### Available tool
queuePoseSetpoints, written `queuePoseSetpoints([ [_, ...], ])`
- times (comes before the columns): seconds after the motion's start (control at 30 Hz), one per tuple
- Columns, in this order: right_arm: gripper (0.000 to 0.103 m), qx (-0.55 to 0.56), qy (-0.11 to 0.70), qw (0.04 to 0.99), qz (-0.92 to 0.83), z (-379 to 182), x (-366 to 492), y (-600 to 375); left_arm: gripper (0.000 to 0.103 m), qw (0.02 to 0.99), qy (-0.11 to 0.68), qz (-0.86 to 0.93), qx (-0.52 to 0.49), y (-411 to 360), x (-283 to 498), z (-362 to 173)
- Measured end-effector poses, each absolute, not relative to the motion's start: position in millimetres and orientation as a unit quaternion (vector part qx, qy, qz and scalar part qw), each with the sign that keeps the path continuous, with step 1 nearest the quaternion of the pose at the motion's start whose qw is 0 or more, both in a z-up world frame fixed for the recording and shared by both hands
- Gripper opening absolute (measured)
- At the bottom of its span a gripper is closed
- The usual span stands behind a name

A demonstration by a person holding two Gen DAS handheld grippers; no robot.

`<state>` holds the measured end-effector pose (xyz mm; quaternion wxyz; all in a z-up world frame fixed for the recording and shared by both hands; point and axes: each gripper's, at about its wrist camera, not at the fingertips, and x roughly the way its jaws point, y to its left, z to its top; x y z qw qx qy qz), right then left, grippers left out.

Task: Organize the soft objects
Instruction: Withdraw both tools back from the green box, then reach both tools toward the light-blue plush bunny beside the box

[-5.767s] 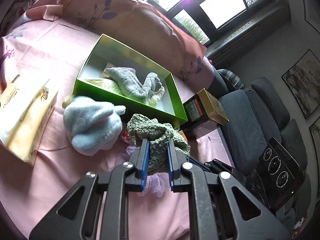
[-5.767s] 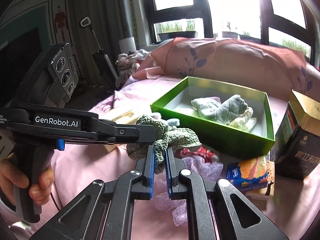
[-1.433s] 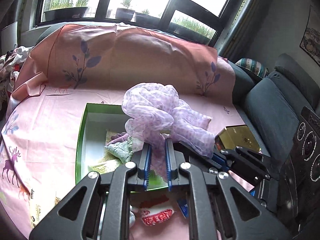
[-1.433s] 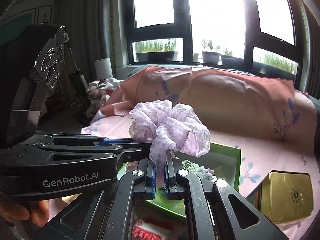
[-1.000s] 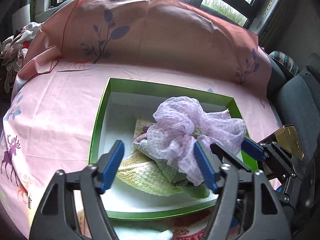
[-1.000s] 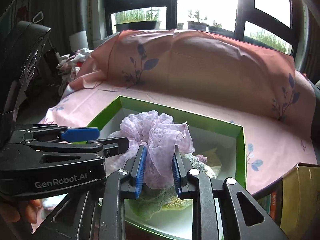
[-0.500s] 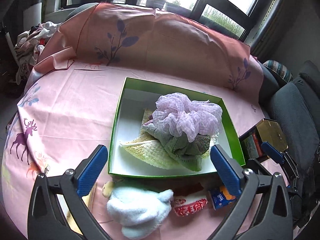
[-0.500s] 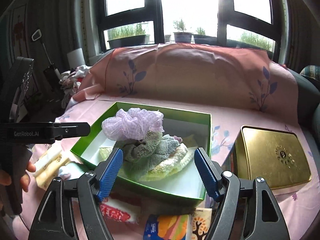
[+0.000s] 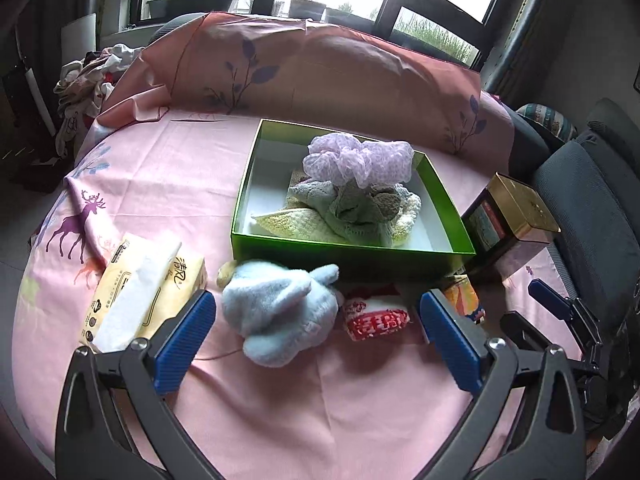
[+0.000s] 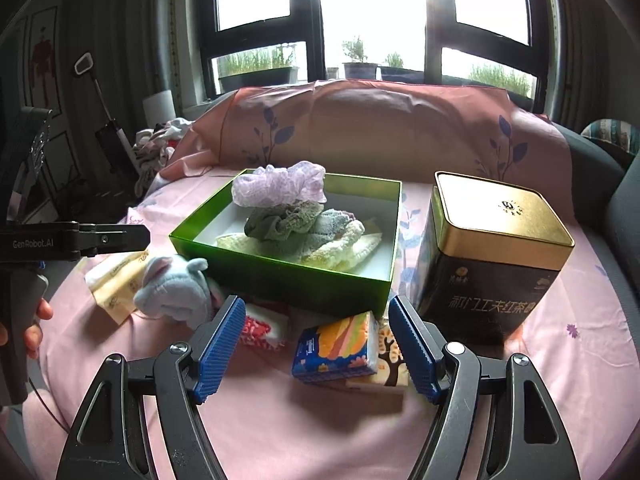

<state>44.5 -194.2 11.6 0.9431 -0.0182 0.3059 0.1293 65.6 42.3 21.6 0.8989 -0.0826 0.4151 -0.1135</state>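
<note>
— Left gripper [image 9: 316, 334]?
— Held above the pink sheet [image 9: 168, 176], blue fingers [image 9: 185, 336] spread wide, nothing between them. Just ahead, on the sheet: a pale blue plush toy [image 9: 280, 306], beside it a small red-and-white pouch [image 9: 376, 316].

— Right gripper [image 10: 318, 346]?
— Likewise spread wide and empty, hanging over a blue-and-orange tissue pack [image 10: 336, 346] and a second pack half hidden beneath it.

— And the soft things?
— Piled in the green box [image 9: 344, 254]: lilac scarf [image 9: 358, 160] on top, grey-green knit [image 9: 360, 204] under it, cream towel [image 9: 296, 224] at the bottom. Plush toy and pouch outside, close against the box's near wall.

— Anything else around?
— Yellow tissue packet [image 9: 140, 298] left of the plush toy, apart from it. Gold-lidded tin [image 10: 492, 248] standing upright just right of the box. Pink cushion [image 10: 380, 128] behind, windows [image 10: 376, 16] beyond.
</note>
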Motion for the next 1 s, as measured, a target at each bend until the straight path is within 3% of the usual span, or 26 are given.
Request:
queuePoseSetpoints([
  [1.0, 0.075, 0.009, 0.340, 0.925, 0.169, -26, 15, -168, 0.102, 0.889, 0.442, -0.093, -0.067, 39, 17, -13],
])
